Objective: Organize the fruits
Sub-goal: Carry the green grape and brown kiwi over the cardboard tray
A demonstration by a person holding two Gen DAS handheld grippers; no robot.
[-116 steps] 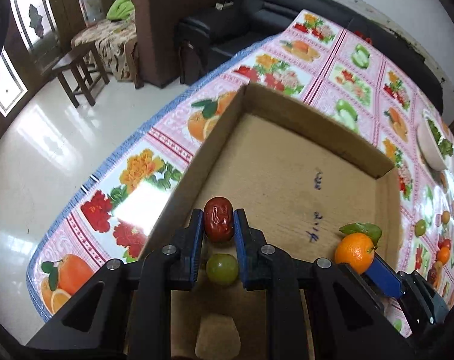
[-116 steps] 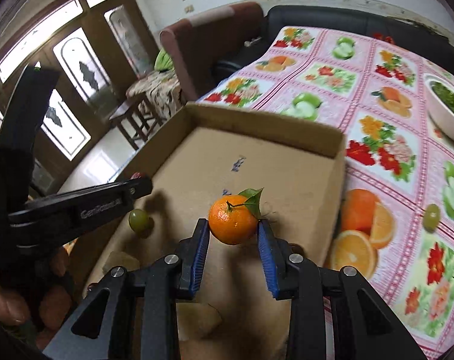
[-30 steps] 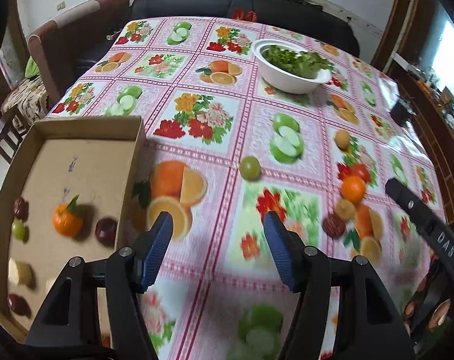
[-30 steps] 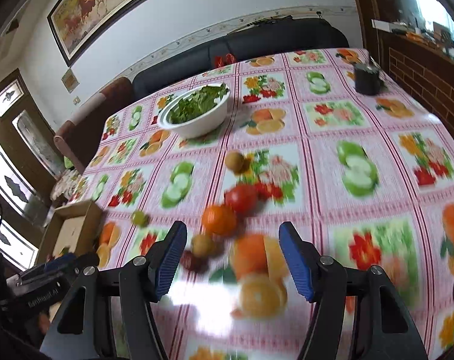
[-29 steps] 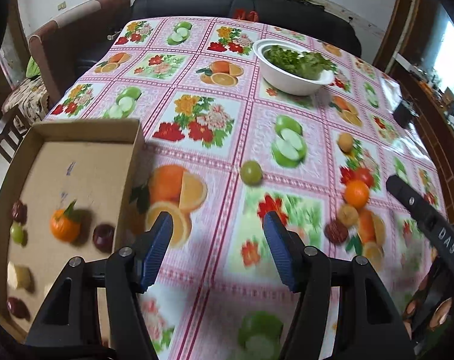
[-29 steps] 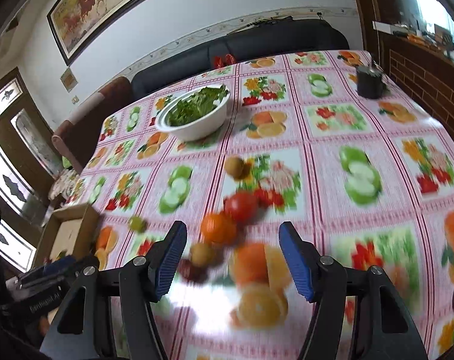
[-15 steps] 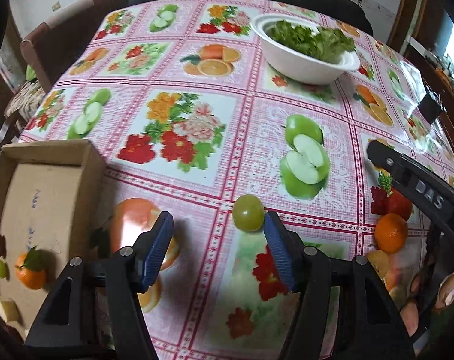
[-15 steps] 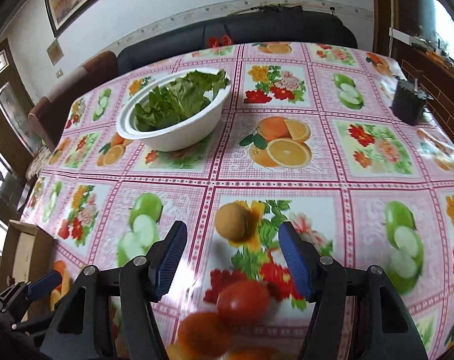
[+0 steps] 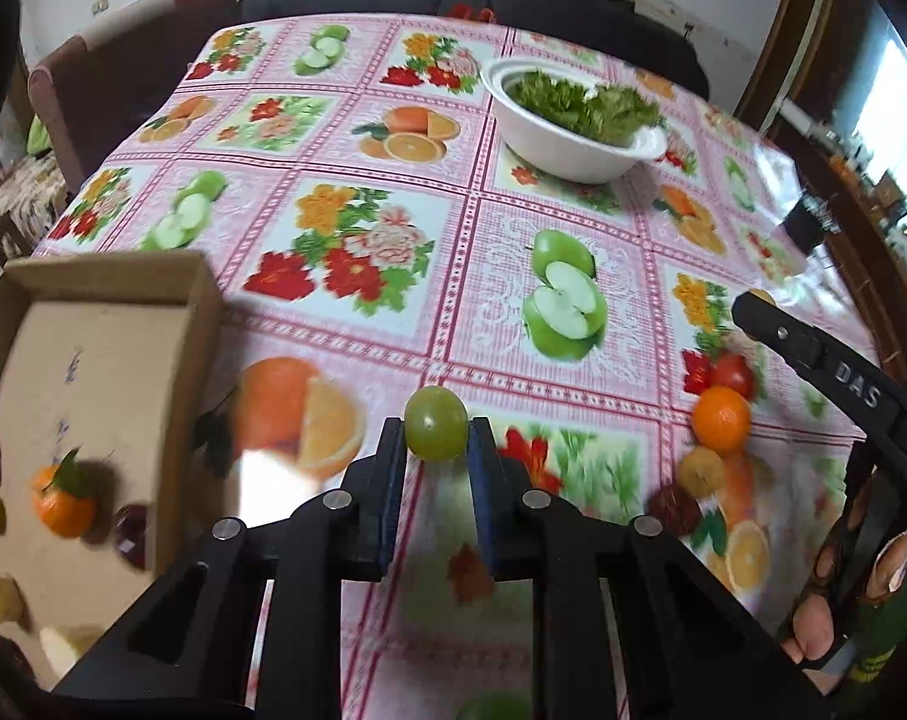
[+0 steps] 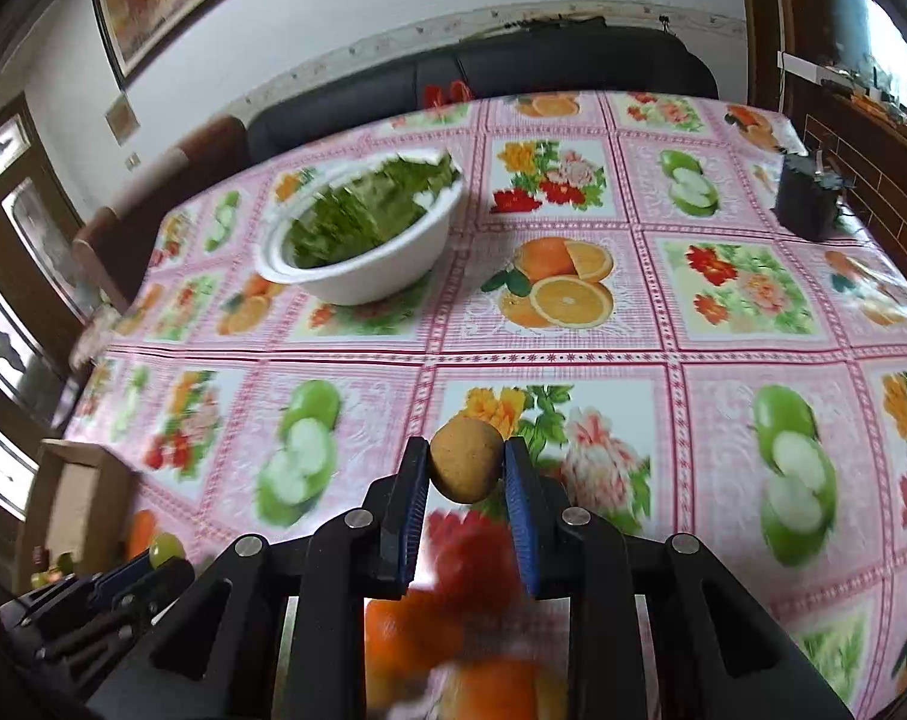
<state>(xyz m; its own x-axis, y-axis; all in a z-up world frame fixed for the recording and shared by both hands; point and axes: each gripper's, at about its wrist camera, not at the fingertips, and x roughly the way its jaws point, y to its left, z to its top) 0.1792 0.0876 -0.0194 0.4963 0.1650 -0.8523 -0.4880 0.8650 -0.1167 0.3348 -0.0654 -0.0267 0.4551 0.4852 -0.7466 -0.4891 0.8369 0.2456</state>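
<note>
**Both grippers clamped on fruit**

Left gripper (image 9: pixel 437 438) has just been closing, and its blue pads now press a green grape-like fruit (image 9: pixel 437 423) on the fruit-print tablecloth (image 9: pixel 345 252), right of the cardboard box (image 9: pixel 207 324). Inside the box lies a leafy tangerine (image 9: pixel 62 507) among other small fruits. Right gripper (image 10: pixel 464 474) has just closed too, pinching a round brown fruit (image 10: pixel 465 459) over the cloth. Beyond stands a white bowl of greens (image 10: pixel 363 240); loose fruits, including an orange (image 9: pixel 720 419), sit near the right gripper.
</note>
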